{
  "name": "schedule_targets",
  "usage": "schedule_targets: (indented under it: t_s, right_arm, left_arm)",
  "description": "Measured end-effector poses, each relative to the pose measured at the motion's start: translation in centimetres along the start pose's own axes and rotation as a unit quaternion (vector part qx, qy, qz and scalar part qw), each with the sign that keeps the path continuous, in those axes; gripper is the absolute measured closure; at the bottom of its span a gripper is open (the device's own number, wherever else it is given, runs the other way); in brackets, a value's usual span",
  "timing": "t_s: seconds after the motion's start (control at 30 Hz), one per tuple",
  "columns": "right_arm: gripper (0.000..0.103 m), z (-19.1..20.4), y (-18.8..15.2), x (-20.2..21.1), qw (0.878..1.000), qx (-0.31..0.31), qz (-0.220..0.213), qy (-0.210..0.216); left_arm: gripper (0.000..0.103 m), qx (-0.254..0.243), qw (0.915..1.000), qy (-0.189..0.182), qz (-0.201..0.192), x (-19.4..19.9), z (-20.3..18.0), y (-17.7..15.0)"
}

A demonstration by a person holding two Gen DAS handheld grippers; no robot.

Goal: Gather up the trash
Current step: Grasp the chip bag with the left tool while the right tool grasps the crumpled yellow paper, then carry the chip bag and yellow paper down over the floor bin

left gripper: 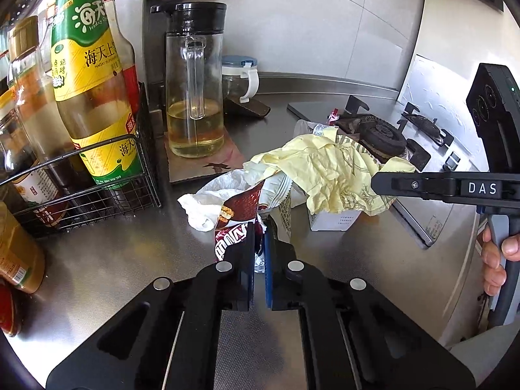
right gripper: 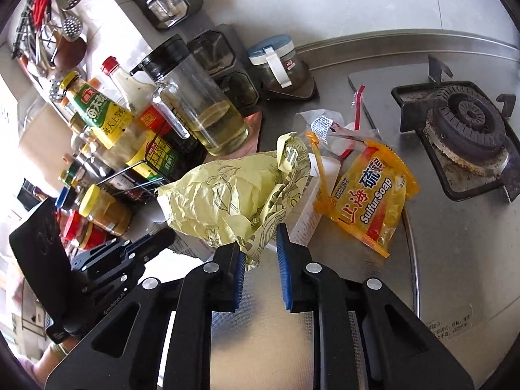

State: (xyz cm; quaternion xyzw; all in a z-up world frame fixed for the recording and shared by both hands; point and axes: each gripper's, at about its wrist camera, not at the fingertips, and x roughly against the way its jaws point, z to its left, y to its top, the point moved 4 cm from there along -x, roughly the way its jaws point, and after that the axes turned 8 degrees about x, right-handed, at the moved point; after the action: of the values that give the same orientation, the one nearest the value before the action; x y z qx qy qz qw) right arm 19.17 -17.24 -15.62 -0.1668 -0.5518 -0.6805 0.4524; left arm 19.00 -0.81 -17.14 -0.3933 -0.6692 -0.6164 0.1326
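A pile of trash lies on the steel counter [left gripper: 113,260]. My left gripper [left gripper: 260,232] is shut on the edge of a dark red snack wrapper [left gripper: 239,209], which rests beside a crumpled white tissue [left gripper: 201,208]. In the right wrist view the left gripper [right gripper: 161,237] reaches in from the left. My right gripper [right gripper: 258,243] is shut on a corner of the crumpled pale yellow paper [right gripper: 227,195]. Seen from the left wrist, the right gripper [left gripper: 378,180] pinches that yellow paper [left gripper: 325,169] from the right. Under the paper sits a small white box [left gripper: 334,221].
An orange sulfur soap wrapper [right gripper: 370,198] and a clear bag with a red strip [right gripper: 338,136] lie near the gas burner [right gripper: 464,126]. A glass oil pitcher [left gripper: 195,97], a blue-lidded jar [left gripper: 239,78] and a wire rack of bottles [left gripper: 91,188] crowd the left.
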Motion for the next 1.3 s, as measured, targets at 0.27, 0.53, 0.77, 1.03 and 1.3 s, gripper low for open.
schedule_targets:
  t_s: [0.27, 0.53, 0.77, 1.03, 1.3]
  right_arm:
    - [0.088, 1.9, 0.3, 4.4, 0.997, 0.055, -0.047, -0.006]
    - [0.088, 2.3, -2.8, 9.7, 0.995, 0.075, -0.059, -0.001]
    - [0.088, 2.5, -7.7, 14.1, 0.994, 0.101, -0.043, 0.001]
    - [0.088, 1.3, -14.9, 16.7, 0.995, 0.1, 0.004, 0.022]
    - [0.088, -0.1, -21.8, 15.4, 0.992, 0.091, 0.078, 0.029]
  left_arm:
    - [0.1, 0.015, 0.9993, 0.008, -0.033, 4.9, -1.8, -0.4]
    - [0.1, 0.022, 0.9984, 0.017, -0.05, 10.5, -4.8, -3.3]
    - [0.1, 0.031, 0.9987, 0.025, -0.032, 14.3, -7.4, -8.6]
    - [0.1, 0.065, 0.9975, 0.028, 0.006, 17.5, -9.8, -15.3]
    - [0.1, 0.091, 0.9933, 0.038, 0.06, 16.9, -10.9, -21.5]
